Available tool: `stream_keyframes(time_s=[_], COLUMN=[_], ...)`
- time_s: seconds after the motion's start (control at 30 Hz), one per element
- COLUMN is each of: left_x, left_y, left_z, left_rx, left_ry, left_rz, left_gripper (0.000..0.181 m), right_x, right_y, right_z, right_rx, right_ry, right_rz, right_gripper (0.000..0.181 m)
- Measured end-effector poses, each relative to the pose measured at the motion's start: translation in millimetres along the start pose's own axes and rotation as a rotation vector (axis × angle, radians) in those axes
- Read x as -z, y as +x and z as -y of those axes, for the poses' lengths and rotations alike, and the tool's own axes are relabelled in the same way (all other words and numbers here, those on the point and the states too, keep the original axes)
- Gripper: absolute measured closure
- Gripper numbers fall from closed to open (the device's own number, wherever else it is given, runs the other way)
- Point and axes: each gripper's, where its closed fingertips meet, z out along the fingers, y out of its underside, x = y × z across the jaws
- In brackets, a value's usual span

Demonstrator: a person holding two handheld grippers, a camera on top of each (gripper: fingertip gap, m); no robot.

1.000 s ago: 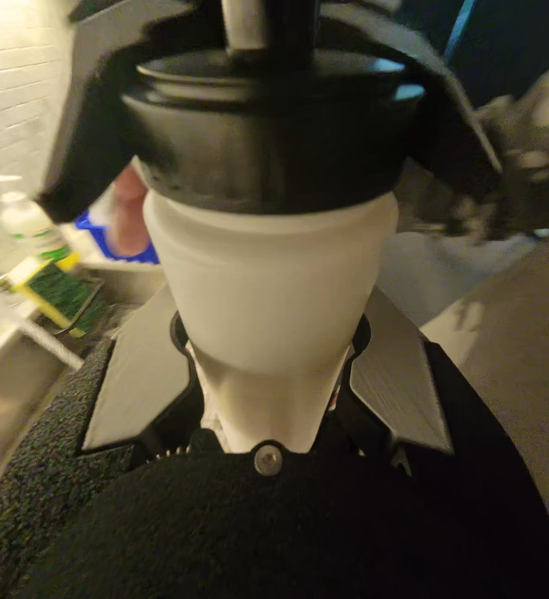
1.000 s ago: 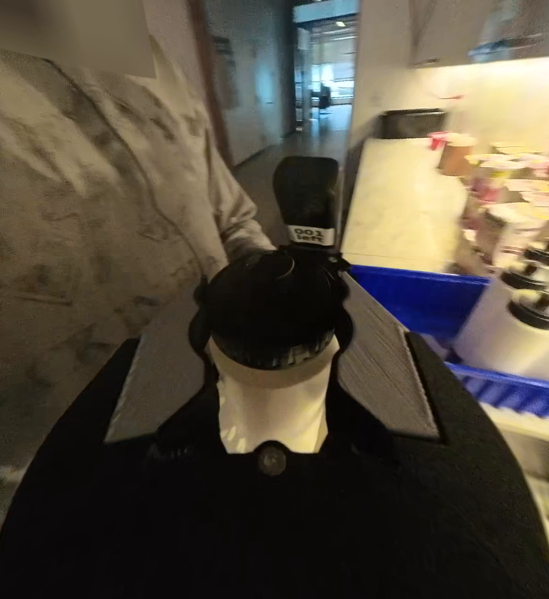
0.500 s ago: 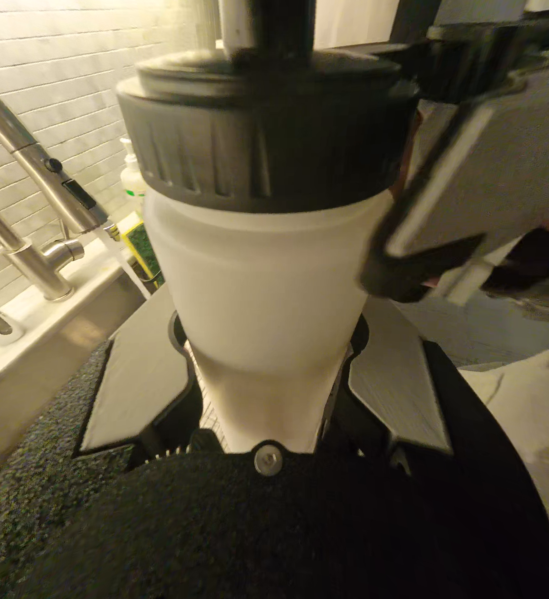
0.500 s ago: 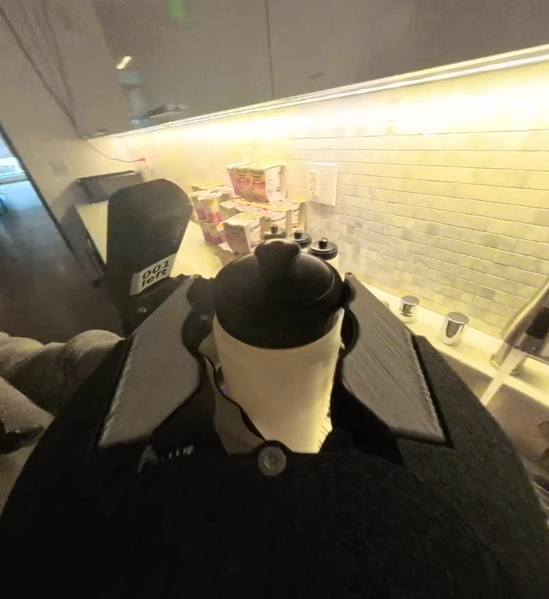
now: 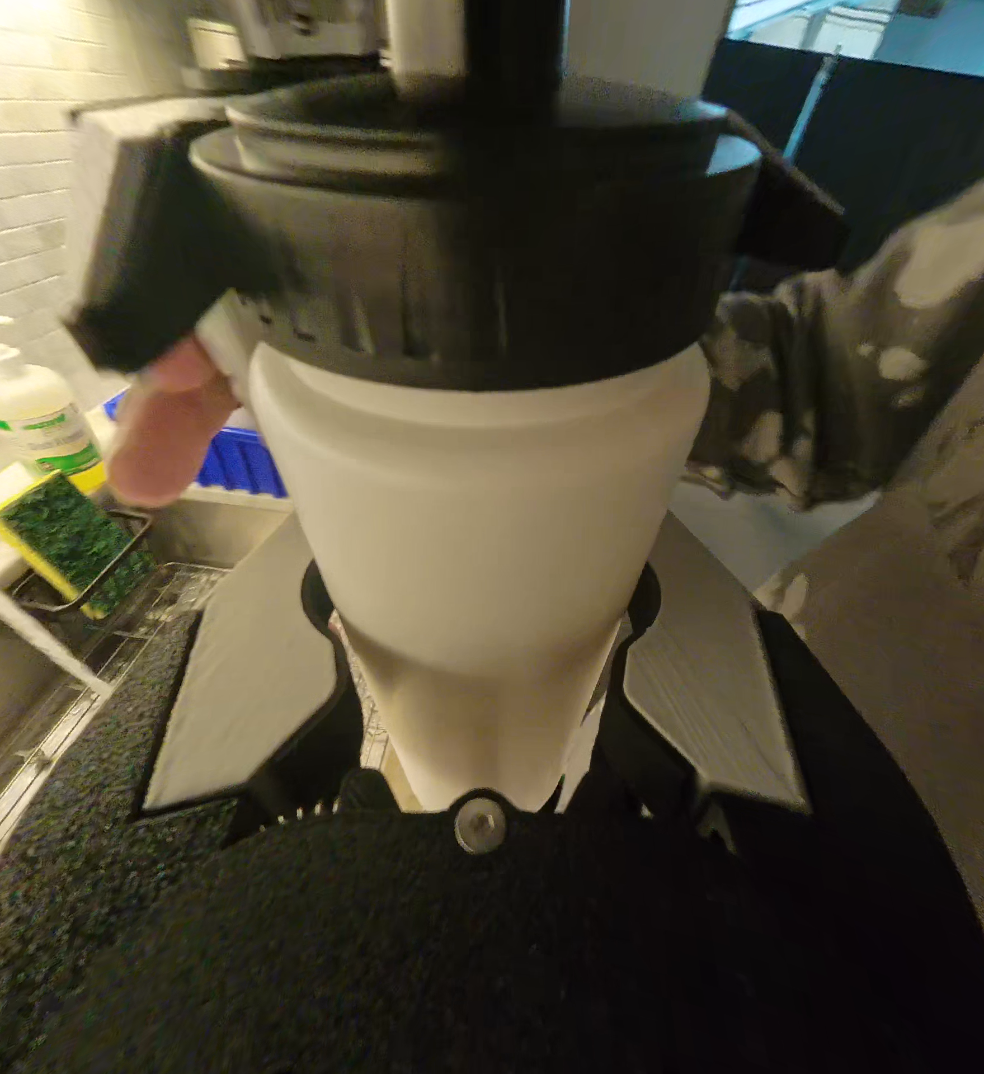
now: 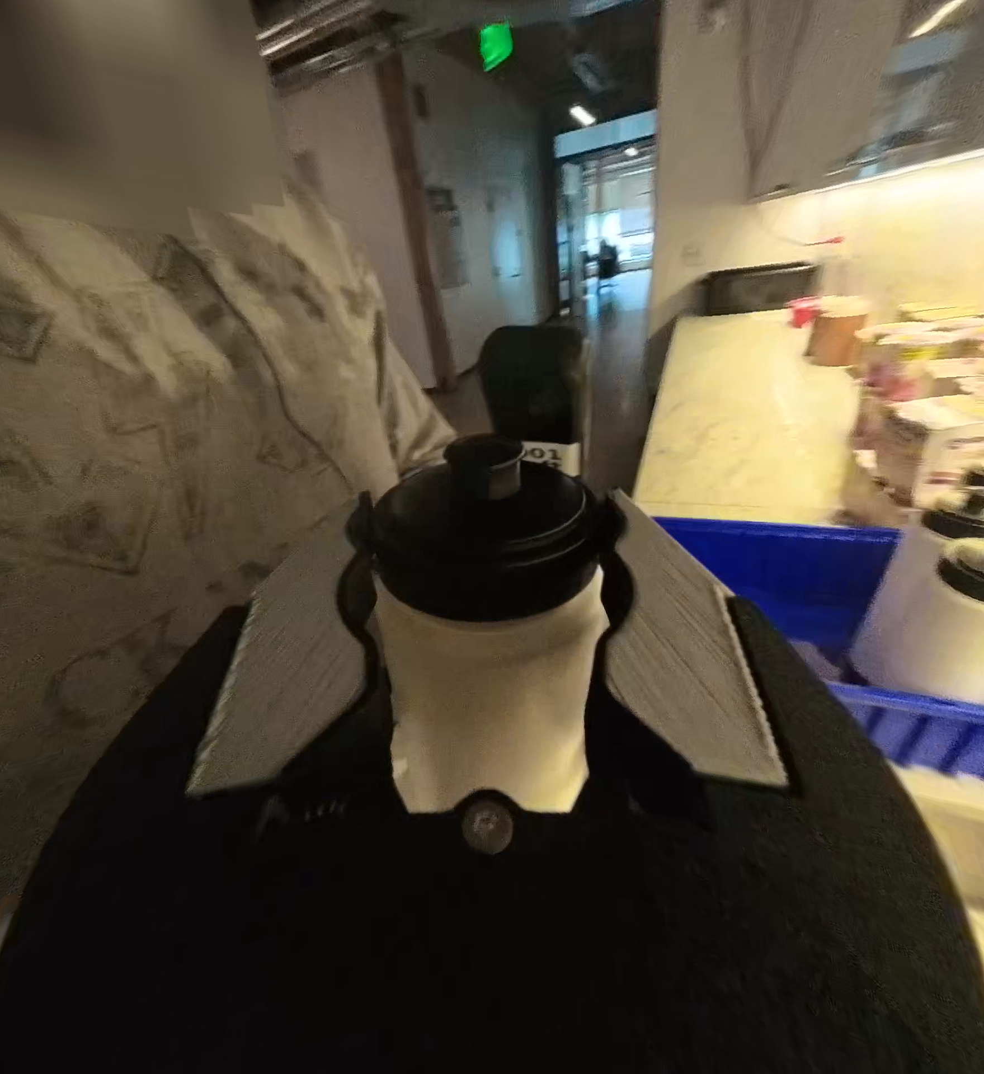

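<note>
A white bottle (image 5: 489, 523) with a black screw lid (image 5: 478, 261) fills the left wrist view. My left gripper (image 5: 480, 587) is shut on the bottle's white body. My right gripper (image 6: 486, 523) is shut on the black lid (image 6: 478, 552), with its jaws on both sides of the rim; the bottle's white body (image 6: 483, 697) shows below. In the left wrist view the right gripper's fingers (image 5: 146, 250) clasp the lid, and a person's finger (image 5: 158, 430) shows beside it. The left gripper's black body (image 6: 530, 389) shows behind the lid in the right wrist view.
A soap pump bottle (image 5: 30, 418), a green and yellow sponge (image 5: 71, 540) and a wire sink rack (image 5: 175, 587) lie to the left. A blue bin (image 6: 768, 569) holds more white bottles with black lids (image 6: 972, 633). A person's patterned sleeve (image 6: 129, 436) is close by. A pale counter (image 6: 727, 418) runs behind.
Both views swung toward the faucet and tiled wall half a second ago, then back to the person and the blue bin. Both grippers kept their hold on the bottle.
</note>
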Motion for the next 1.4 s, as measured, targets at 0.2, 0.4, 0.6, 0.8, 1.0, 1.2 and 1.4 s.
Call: stream_keyframes(time_s=[0.2, 0.4, 0.6, 0.8, 1.0, 1.2, 1.4], left_x=[1.1, -19.0, -41.6, -49.4, -54.3, -75.4, -104.8], left_y=[-46.0, -45.8, 22.1, 1.9, -32.9, -28.8, 44.6], left_z=[-13.0, -12.9, 18.3, 28.8, 0.0, -4.9, 24.0], left_rx=[0.017, -0.001, -0.011, 0.029, 0.034, 0.024, 0.035], left_ry=[-0.061, -0.082, 0.035, 0.068, -0.055, -0.075, 0.036], left_rz=[0.261, 0.266, -0.111, 0.033, 0.298, 0.327, -0.085], left_gripper=[0.079, 0.080, 0.079, 0.080, 0.079, 0.080, 0.080], right_x=[32.5, 37.6, 42.5, 52.7, 75.0, 86.4, 96.5], right_y=[45.0, 36.7, -42.9, -17.0, 18.1, 0.9, -81.9], right_z=[-6.0, -17.9, 0.1, 9.2, -17.8, -21.9, -1.9], right_rx=[0.082, 0.135, 0.056, 0.049, 0.035, 0.064, 0.043], right_ry=[0.029, -0.098, -0.104, -0.014, -0.061, -0.051, -0.051], right_rz=[-0.776, -0.617, 0.203, -0.098, -0.666, -0.496, 0.306], right_gripper=[0.089, 0.103, 0.104, 0.080, 0.089, 0.100, 0.104])
